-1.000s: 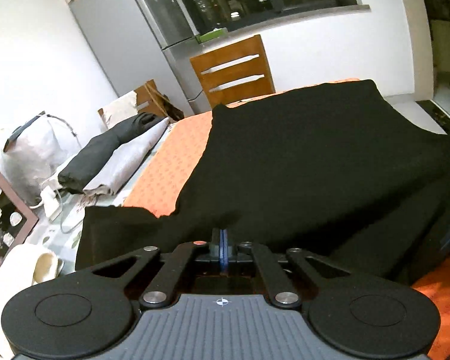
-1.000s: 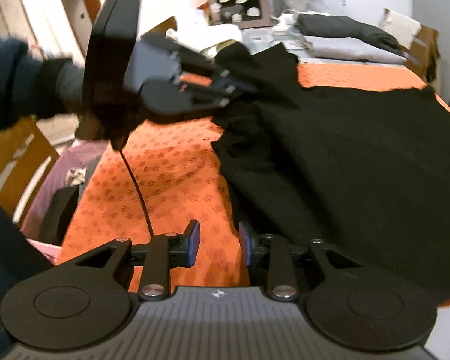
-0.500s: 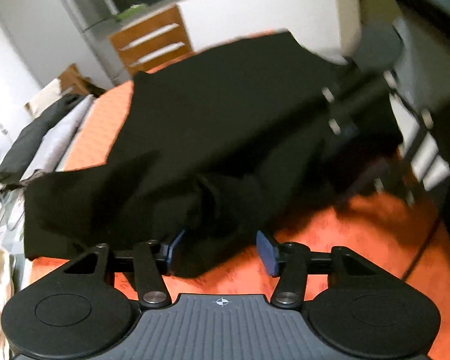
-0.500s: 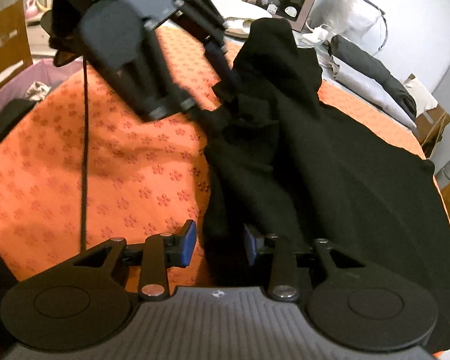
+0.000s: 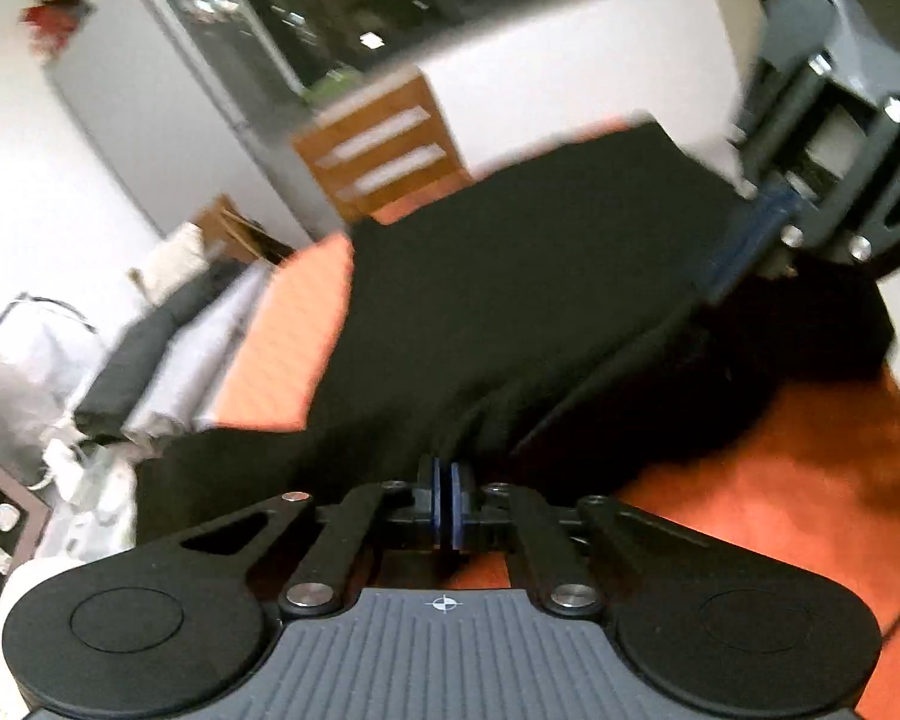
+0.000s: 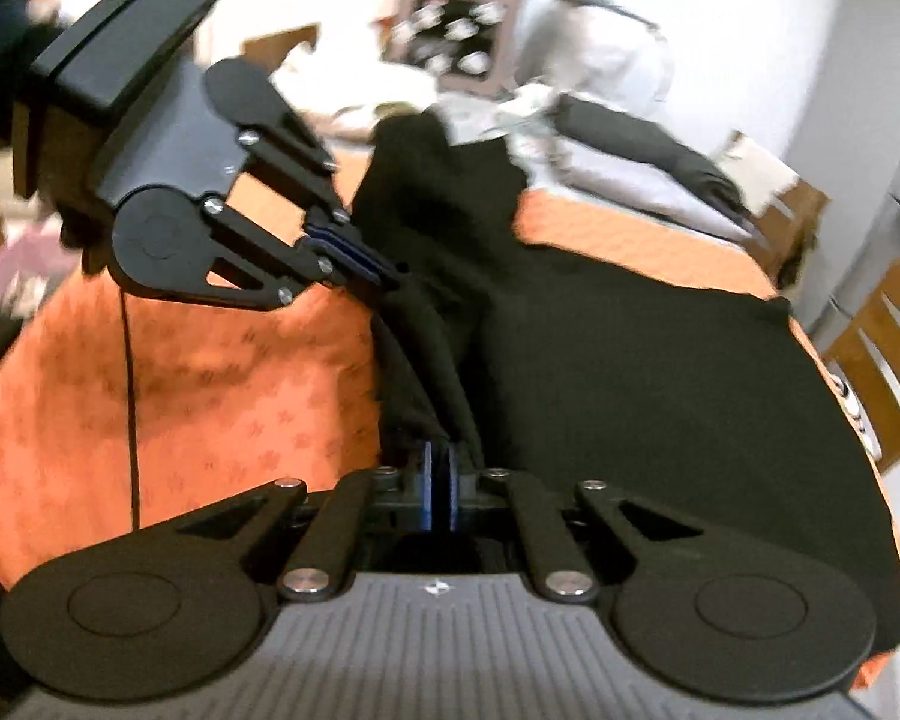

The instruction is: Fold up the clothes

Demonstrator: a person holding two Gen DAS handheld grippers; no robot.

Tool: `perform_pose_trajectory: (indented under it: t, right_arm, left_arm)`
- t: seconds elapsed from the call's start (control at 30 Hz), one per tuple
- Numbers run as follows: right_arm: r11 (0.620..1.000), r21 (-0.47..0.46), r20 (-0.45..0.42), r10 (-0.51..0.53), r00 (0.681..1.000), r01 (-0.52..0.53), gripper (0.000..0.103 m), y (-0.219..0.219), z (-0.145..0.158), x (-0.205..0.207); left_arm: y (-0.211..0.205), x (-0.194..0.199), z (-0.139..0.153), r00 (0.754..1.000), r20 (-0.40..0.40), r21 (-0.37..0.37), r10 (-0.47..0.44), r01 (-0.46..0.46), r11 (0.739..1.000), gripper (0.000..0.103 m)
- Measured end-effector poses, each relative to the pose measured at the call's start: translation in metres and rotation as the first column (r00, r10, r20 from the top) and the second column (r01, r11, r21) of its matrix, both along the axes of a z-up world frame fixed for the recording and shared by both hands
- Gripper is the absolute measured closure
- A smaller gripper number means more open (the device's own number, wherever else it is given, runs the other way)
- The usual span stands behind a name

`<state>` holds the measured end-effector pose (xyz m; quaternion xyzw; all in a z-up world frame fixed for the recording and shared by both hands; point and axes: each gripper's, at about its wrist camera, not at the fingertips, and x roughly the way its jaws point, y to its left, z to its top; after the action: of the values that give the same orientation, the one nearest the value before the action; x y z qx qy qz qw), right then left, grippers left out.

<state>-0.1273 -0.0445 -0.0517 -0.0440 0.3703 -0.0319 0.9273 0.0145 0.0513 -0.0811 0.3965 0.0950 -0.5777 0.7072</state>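
A black garment (image 5: 510, 300) (image 6: 630, 372) lies spread over an orange patterned table cover (image 5: 780, 480) (image 6: 210, 396). My left gripper (image 5: 446, 504) is shut on a bunched edge of the garment; it also shows in the right wrist view (image 6: 354, 261), pinching the fabric. My right gripper (image 6: 439, 495) is shut on the same bunched edge nearer to me; in the left wrist view it (image 5: 744, 246) grips the fabric at the upper right. A taut fold of cloth runs between the two grippers.
Folded dark and light clothes (image 5: 162, 354) (image 6: 630, 150) lie at the table's far end. A wooden chair (image 5: 384, 144) (image 6: 888, 360) stands by the table, with a fridge (image 5: 168, 90) behind. A cable (image 6: 129, 396) hangs from the left gripper.
Both grippers were open half a second ago and have closed on the garment's bunched edge. The edge is now lifted and stretched between them.
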Motion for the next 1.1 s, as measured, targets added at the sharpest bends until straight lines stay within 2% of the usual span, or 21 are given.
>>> perform_pose_trajectory:
  t: [0.1,0.23,0.4,0.47,0.57,0.63,0.73,0.9,1.07,1.1]
  right_arm:
    - [0.997,0.028,0.043,-0.069,0.997,0.067,0.098,-0.022,0.016,-0.009]
    - [0.990,-0.014,0.060,-0.140,0.988,0.141,0.098,-0.050,0.023,-0.010]
    - [0.972,-0.047,0.014,-0.229,0.973,0.229,0.099,-0.085,0.009,-0.001]
    - [0.965,-0.042,-0.018,-0.258,0.966,0.257,0.099,-0.095,-0.002,0.001]
    - [0.962,-0.017,-0.014,-0.274,0.962,0.274,0.099,-0.102,-0.006,-0.003]
    - [0.960,-0.011,0.003,-0.280,0.960,0.280,0.097,-0.101,-0.002,-0.005]
    - [0.969,0.006,0.036,-0.246,0.968,0.246,0.089,-0.091,0.012,-0.013]
    - [0.987,0.124,0.076,-0.107,0.991,0.097,0.079,-0.066,0.028,-0.018]
    - [0.976,0.211,0.071,0.048,0.996,-0.062,0.077,-0.033,0.021,-0.005]
    - [0.972,0.219,0.058,0.078,0.995,-0.089,0.073,-0.026,0.018,0.000]
  left_arm:
    - [-0.019,-0.003,0.016,1.000,0.010,-0.052,0.009,-0.008,0.999,0.097]
    - [-0.054,-0.005,0.024,1.000,0.008,-0.086,0.022,-0.022,0.996,0.097]
    - [-0.092,-0.003,0.009,0.996,-0.010,-0.075,0.085,-0.085,0.994,0.091]
    - [-0.099,0.005,0.003,0.991,-0.054,-0.067,0.125,-0.128,0.989,0.090]
    - [-0.090,0.019,0.007,0.967,-0.175,-0.057,0.186,-0.198,0.978,0.083]
    - [-0.077,0.027,0.016,0.943,-0.250,-0.056,0.219,-0.240,0.969,0.070]
    - [-0.053,0.036,0.029,0.911,-0.315,-0.058,0.267,-0.300,0.952,0.064]
    - [-0.014,0.041,0.043,0.865,-0.349,-0.046,0.360,-0.399,0.916,0.059]
    - [0.025,0.032,0.050,0.813,-0.375,-0.029,0.446,-0.491,0.871,0.056]
    - [0.032,0.029,0.050,0.804,-0.378,-0.024,0.459,-0.505,0.863,0.056]
